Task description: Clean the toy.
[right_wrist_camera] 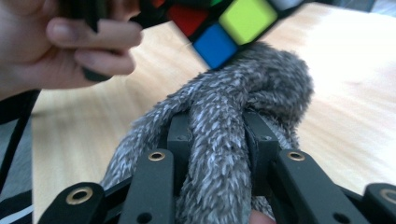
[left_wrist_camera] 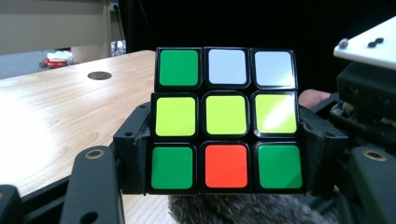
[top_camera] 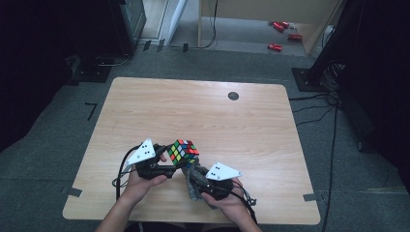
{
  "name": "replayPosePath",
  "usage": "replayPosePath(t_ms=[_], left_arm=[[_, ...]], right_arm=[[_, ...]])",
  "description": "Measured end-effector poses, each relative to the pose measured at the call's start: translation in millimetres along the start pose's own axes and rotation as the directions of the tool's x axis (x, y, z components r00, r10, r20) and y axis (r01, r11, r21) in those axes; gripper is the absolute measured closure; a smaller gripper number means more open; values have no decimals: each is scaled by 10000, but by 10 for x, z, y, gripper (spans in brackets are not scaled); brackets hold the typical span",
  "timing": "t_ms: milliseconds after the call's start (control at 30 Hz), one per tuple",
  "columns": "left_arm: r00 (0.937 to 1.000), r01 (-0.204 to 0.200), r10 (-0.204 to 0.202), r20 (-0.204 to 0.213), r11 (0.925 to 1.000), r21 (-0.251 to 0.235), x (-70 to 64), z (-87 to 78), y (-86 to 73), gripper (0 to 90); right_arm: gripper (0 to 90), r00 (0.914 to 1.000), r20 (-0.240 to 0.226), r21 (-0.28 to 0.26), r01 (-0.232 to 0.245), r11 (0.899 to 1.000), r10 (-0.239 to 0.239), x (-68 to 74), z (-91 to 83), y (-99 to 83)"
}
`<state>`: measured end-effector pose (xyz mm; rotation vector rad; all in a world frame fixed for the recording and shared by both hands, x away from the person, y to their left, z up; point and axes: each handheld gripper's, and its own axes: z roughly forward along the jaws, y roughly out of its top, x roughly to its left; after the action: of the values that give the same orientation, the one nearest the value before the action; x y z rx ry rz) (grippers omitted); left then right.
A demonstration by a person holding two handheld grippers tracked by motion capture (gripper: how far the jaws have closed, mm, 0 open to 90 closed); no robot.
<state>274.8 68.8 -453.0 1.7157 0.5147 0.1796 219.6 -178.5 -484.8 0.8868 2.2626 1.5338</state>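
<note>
A scrambled puzzle cube (top_camera: 183, 152) is held just above the wooden table (top_camera: 208, 116) near its front edge. My left gripper (top_camera: 167, 162) is shut on the cube (left_wrist_camera: 225, 126), with its black jaws pressed against the cube's two sides. The face toward that camera shows green, white, yellow and orange stickers. My right gripper (top_camera: 196, 180) is shut on a grey fluffy cloth (top_camera: 192, 180), which sits right under the cube. The cloth (right_wrist_camera: 219, 135) bulges out between and above the jaws, touching the cube's lower corner (right_wrist_camera: 219, 28).
A small dark round disc (top_camera: 233, 95) is set in the table's far side. Red objects (top_camera: 279, 34) lie on the floor beyond the table. Black equipment and cables stand along the left and right. A hand (right_wrist_camera: 56, 46) holding the left gripper is close to the cloth.
</note>
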Motion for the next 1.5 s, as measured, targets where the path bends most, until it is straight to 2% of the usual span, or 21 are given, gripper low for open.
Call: replayPosePath(t_ms=[67, 100, 167, 200, 300, 367, 467, 500, 567, 600, 633, 667, 733, 900, 967, 1033, 1167, 1267, 1333, 1433, 1500], left_arm=[[10000, -14, 14, 5, 10000, 8, -2, 0, 1, 342], [10000, -56, 56, 26, 10000, 56, -3, 3, 0, 342], [10000, -69, 69, 47, 9999, 121, -8, 16, -7, 342], [9999, 54, -55, 144, 10000, 81, -8, 19, 0, 342], [9997, 117, -117, 201, 9999, 19, -7, 14, 8, 342], [9993, 286, -284, 239, 9996, -85, 10, -7, 16, 342], [9991, 337, -334, 254, 9994, -105, 20, -14, 16, 342], [9991, 337, -334, 252, 9994, -108, 22, -15, 13, 342], [9991, 352, -349, 245, 9993, -104, 24, -11, 10, 342], [9992, 300, -299, 265, 9996, -4, 24, -3, 5, 342], [9992, 300, -299, 265, 9996, -4, 24, -3, 5, 342], [9992, 291, -292, 288, 9996, 60, 18, 11, -5, 342], [9989, 346, -347, 322, 9994, 52, 16, 18, -7, 342], [9988, 407, -409, 273, 9992, 51, 31, 6, -3, 342], [9987, 434, -435, 254, 9991, 27, 42, -4, -2, 342], [9987, 455, -455, 247, 9990, 19, 46, -7, -4, 342], [9987, 441, -442, 262, 9990, 29, 41, -1, -9, 342], [9987, 417, -421, 282, 9991, 122, 32, 18, -22, 342], [9986, 440, -444, 275, 9989, 147, 33, 25, -24, 342], [9986, 497, -499, 197, 9987, 105, 49, 9, -20, 342], [9984, 540, -540, 176, 9985, 26, 59, -7, -14, 341]], right_arm=[[698, 9999, 88, -146, -72, 9999, 74, -30, -32, 11], [700, 9991, 301, -576, -281, 9979, 298, -100, -106, 36], [700, 9984, 376, -763, -388, 9963, 418, -128, -139, 46], [699, 9984, 474, -870, -263, 9959, 306, -143, -156, 52], [698, 9993, 373, -809, 34, 9967, -4, -106, -119, 34], [697, 9992, 153, -423, 389, 9983, -383, -17, -31, 2], [696, 9980, 23, -243, 626, 9977, -625, 27, 4, -6], [695, 9971, 139, -228, 749, 9969, -746, 25, -8, 6], [694, 9974, 201, -310, 702, 9971, -696, 2, -30, 18], [694, 9983, 414, -601, 440, 9972, -416, -65, -92, 42], [694, 9983, 414, -601, 440, 9972, -416, -65, -92, 42], [694, 9985, 544, -966, 124, 9952, -72, -130, -151, 63], [693, 9977, 677, -1118, 29, 9937, 48, -153, -174, 68], [690, 9988, 466, -831, 194, 9964, -156, -86, -95, 34], [687, 9983, 279, -460, 528, 9975, -516, -14, -26, 5], [686, 9972, 344, -423, 674, 9968, -659, -3, -24, 9], [686, 9975, 553, -753, 487, 9960, -446, -75, -97, 45], [687, 9975, 710, -1189, 85, 9929, 0, -163, -181, 69], [686, 9976, 693, -1160, 80, 9932, 1, -159, -171, 58], [682, 9991, 342, -679, 266, 9973, -243, -58, -61, 8], [680, 9991, 277, -606, 326, 9976, -309, -38, -43, 2]])
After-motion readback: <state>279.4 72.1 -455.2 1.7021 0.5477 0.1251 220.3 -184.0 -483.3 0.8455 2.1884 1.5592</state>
